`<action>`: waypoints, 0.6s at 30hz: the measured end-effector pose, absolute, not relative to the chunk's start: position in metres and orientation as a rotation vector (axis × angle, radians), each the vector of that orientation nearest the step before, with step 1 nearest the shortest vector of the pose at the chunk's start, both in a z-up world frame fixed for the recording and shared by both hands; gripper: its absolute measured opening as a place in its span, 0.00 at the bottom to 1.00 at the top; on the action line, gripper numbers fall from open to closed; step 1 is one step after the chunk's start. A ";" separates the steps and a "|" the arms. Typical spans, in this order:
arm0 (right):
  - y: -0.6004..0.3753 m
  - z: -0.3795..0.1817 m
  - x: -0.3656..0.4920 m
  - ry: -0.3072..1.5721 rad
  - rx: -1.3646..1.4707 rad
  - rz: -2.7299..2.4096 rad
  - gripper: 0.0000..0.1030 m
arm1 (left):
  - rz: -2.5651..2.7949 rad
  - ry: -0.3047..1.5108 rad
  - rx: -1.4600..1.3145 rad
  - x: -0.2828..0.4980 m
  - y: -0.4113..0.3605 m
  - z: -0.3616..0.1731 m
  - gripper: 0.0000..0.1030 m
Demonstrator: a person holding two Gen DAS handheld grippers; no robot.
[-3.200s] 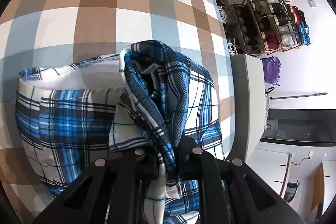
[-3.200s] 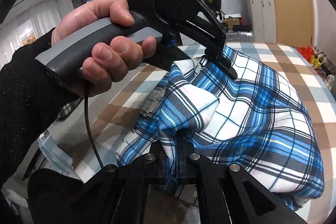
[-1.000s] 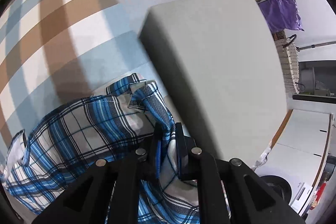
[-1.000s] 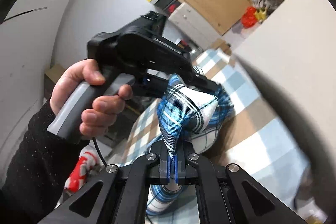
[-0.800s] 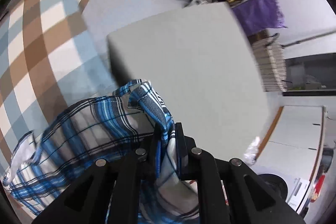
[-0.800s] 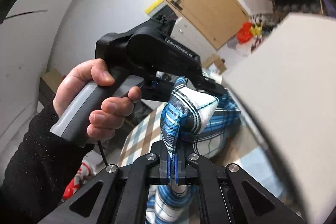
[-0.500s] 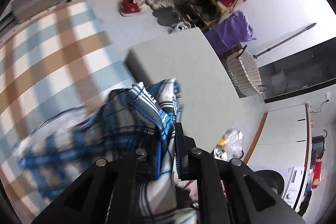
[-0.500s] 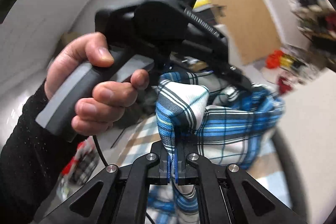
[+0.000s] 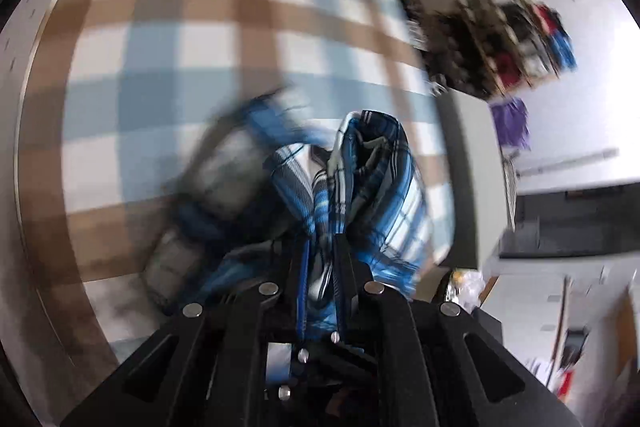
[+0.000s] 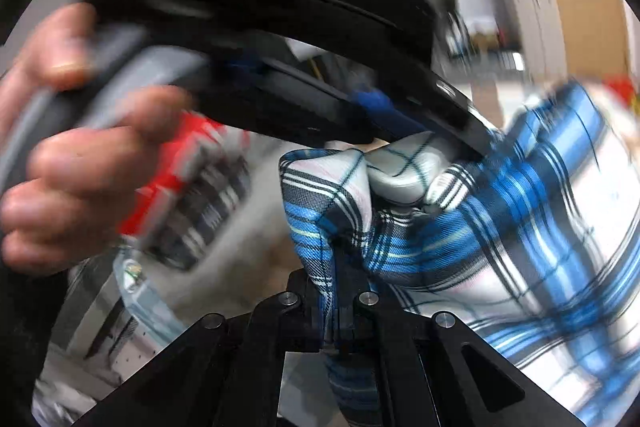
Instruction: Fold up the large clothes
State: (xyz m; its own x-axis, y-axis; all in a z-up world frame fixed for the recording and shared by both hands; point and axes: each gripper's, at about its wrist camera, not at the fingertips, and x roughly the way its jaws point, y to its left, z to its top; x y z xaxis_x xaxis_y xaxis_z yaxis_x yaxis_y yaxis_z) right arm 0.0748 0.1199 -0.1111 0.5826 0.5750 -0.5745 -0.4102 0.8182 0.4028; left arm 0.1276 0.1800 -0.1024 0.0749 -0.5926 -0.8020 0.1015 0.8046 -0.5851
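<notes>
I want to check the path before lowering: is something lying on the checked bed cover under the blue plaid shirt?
Nothing visible. Both grippers, left and right, are shut on the plaid shirt; the checked cover beyond looks bare, though blurred.

Blue-and-white plaid cloth garment (image 9: 360, 163): carried from above grey block back over brown-and-blue checked surface (image 9: 200, 27); bunched.

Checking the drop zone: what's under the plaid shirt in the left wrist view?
Under the plaid shirt is the brown, blue and white checked cover. The left gripper holds the shirt bunched. Whatever lies directly beneath the hanging fabric is covered, and the picture is motion-blurred.
</notes>
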 end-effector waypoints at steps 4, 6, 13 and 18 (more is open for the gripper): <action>0.128 -0.146 0.108 0.852 0.290 0.515 0.03 | -0.544 1.395 -0.473 0.134 0.190 -0.117 0.05; 0.135 -0.154 0.111 0.930 0.280 0.519 0.08 | -0.526 1.411 -0.436 0.133 0.188 -0.118 0.05; 0.120 -0.154 0.090 1.039 0.377 0.731 0.85 | -0.528 1.371 -0.464 0.114 0.211 -0.097 0.06; 0.059 -0.094 0.036 0.927 0.419 0.868 0.95 | -0.536 1.292 -0.413 0.088 0.219 -0.069 0.06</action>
